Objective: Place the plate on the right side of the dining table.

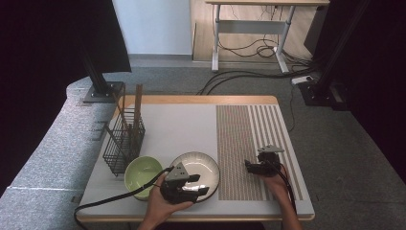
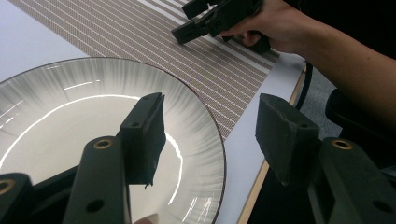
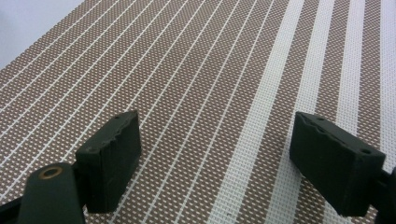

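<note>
Straddling plate (image 2: 70, 116) rim: left claw (image 2: 210, 140).

Lab-like recording room, black curtains (image 1: 57, 38), camera stand (image 1: 98, 81), floor cables (image 1: 249, 72)

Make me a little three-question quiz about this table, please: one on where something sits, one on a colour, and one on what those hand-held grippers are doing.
1. Where is the wire rack?
A. On the striped mat
B. At the table's left side, behind the bowl
C. On the plate

2. What colour is the bowl?
A. Light green
B. Red
C. Black

3. How do the left hand-held gripper jaws stand at the plate?
A. Shut on the bowl
B. Shut tight on the plate
C. Open, one jaw over the plate and one beyond its rim

Answers:
1. B: the high view shows it left, just behind the bowl.
2. A: the bowl shows pale green inside.
3. C: the left gripper view shows a wide gap between the jaws, with the rim in it.
</note>
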Tool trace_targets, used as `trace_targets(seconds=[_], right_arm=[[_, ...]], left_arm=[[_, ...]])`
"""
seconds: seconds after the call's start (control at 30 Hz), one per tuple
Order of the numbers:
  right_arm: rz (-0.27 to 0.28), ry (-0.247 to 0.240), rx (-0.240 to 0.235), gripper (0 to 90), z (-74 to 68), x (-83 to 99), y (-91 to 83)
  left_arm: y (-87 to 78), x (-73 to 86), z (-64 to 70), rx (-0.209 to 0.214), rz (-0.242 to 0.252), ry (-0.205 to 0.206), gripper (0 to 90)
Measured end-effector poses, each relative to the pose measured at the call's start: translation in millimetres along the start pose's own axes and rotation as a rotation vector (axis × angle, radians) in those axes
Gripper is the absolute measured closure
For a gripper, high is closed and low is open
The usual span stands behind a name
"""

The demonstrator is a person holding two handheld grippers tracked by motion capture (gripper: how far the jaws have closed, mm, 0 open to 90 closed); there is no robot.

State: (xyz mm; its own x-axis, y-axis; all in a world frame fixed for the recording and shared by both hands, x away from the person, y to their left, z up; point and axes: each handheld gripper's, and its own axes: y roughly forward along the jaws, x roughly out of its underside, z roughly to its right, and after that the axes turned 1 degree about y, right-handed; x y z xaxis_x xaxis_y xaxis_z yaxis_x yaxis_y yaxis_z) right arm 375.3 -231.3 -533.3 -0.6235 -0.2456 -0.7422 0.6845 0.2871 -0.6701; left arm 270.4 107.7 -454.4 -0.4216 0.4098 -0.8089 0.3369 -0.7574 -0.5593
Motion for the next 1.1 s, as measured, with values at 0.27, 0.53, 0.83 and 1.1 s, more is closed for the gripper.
trace_targets(seconds=[0.27,0.53,0.83,1.1], right_arm=[[0.000,0.000,0.001,16.9,-0.1,0.0,0.0],[0.000,0.000,0.002,17.0,-0.2,0.0,0.0],[-0.001,0.002,0.001,17.0,-0.3,0.0,-0.1],[-0.001,0.002,0.002,17.0,-0.3,0.0,-0.2]], left_arm=[[10.0,4.6,0.2,0.007,-0.017,-0.009,42.4],[18.2,8.3,-0.1,0.005,-0.028,-0.022,42.5],[24.1,11.7,-0.7,-0.002,-0.035,-0.019,42.4],[29.7,14.9,-1.5,-0.005,-0.047,-0.020,42.4]])
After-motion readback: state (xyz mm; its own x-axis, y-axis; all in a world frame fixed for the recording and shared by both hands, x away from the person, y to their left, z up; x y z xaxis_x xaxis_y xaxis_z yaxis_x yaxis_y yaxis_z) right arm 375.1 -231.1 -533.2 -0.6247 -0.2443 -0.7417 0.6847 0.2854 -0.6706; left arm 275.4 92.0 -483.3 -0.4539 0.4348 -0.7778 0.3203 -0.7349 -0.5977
